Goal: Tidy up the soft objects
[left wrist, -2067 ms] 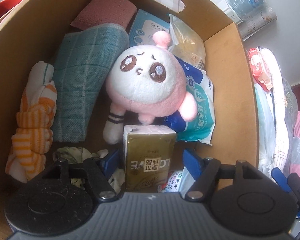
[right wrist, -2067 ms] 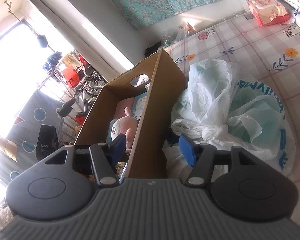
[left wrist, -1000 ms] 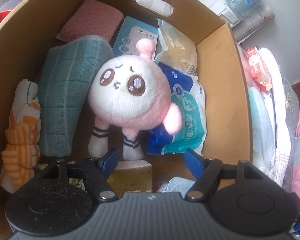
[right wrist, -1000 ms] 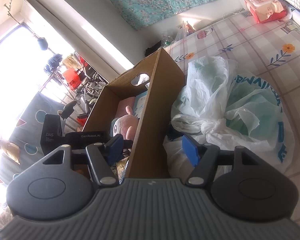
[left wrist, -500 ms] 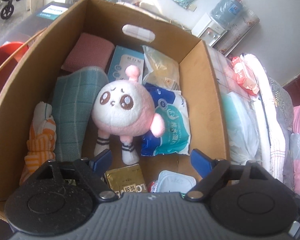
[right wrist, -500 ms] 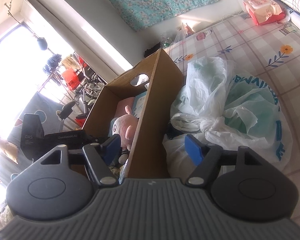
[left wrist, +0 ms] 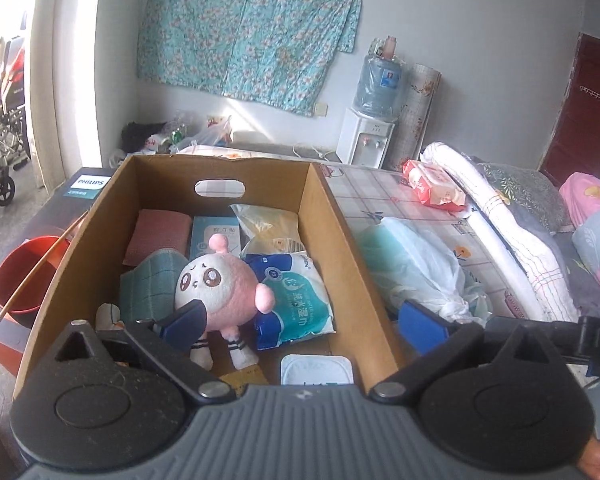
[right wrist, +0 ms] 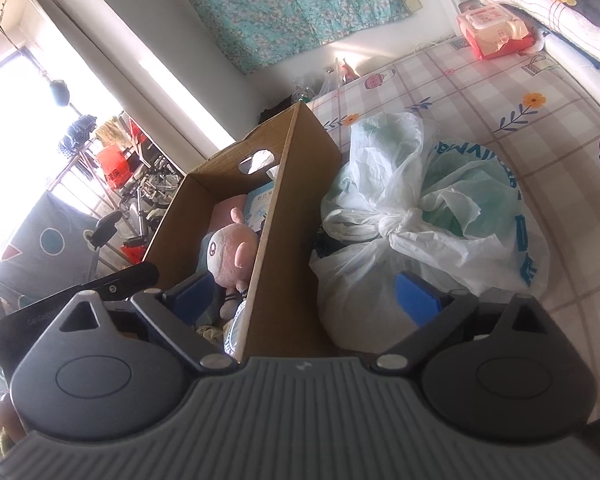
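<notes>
A: Nearest us, the left gripper [left wrist: 302, 322] is standing with its blue pads wide apart, nothing between them; they have just been opening. It is hanging above the near end of the brown cardboard box [left wrist: 342, 240].

B: And the right gripper [right wrist: 304, 298]?

A: Its jaws have also just been opening, and they are empty, straddling the box's side wall in its view, with the knotted white plastic bag [right wrist: 420, 216] just beyond on the flower-patterned bed sheet [right wrist: 540, 92].

B: Where is the soft stuff sitting?

A: Inside the box. The round pink-and-white plush toy [left wrist: 216, 292] is lying on the teal checked cloth [left wrist: 150, 284], touching the blue-and-green tissue pack [left wrist: 296, 300]. Farther back, a folded pink cloth [left wrist: 158, 232] is resting by the handle hole.

B: What is worrying you?

A: I judge the bag could be trouble: slippery film, a loose grip on a fold might slide off. Also, the right gripper could be catching the cardboard wall and shoving the box.
</notes>
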The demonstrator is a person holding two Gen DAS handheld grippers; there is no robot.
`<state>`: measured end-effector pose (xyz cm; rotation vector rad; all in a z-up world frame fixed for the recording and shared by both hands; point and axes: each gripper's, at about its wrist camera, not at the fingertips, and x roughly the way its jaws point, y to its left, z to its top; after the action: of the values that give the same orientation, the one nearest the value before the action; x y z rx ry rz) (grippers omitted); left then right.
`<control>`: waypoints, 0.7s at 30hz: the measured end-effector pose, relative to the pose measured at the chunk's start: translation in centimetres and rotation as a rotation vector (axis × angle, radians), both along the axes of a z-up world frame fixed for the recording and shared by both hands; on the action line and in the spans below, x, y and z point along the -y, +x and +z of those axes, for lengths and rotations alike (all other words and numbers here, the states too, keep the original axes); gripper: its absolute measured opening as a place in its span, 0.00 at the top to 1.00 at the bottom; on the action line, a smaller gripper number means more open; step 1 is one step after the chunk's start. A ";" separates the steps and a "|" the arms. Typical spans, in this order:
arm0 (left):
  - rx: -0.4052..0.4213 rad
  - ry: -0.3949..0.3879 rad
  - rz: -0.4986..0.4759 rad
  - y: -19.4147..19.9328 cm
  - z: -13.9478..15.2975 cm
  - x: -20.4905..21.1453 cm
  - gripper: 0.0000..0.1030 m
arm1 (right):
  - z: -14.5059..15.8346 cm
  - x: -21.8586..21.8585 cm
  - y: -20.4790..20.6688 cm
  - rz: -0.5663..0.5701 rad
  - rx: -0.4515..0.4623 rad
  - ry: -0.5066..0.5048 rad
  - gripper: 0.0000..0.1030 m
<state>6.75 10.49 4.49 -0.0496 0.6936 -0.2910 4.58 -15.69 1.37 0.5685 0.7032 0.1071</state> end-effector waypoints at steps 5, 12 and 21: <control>0.038 0.065 -0.009 -2.6 -0.1 1.3 0.00 | 1.1 -1.3 -1.3 -0.023 0.030 -0.163 0.01; 0.038 0.156 -0.008 -5.3 -1.1 3.2 0.00 | 1.5 -2.8 -2.3 -0.045 0.037 -0.309 0.01; 0.028 0.265 0.080 -5.9 -1.4 2.7 0.00 | 1.8 -3.6 -3.3 -0.066 0.011 -0.383 0.01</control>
<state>0.87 7.82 3.11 0.1786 0.6960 -0.1208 1.33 -12.14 3.19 0.2236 0.6725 -0.0856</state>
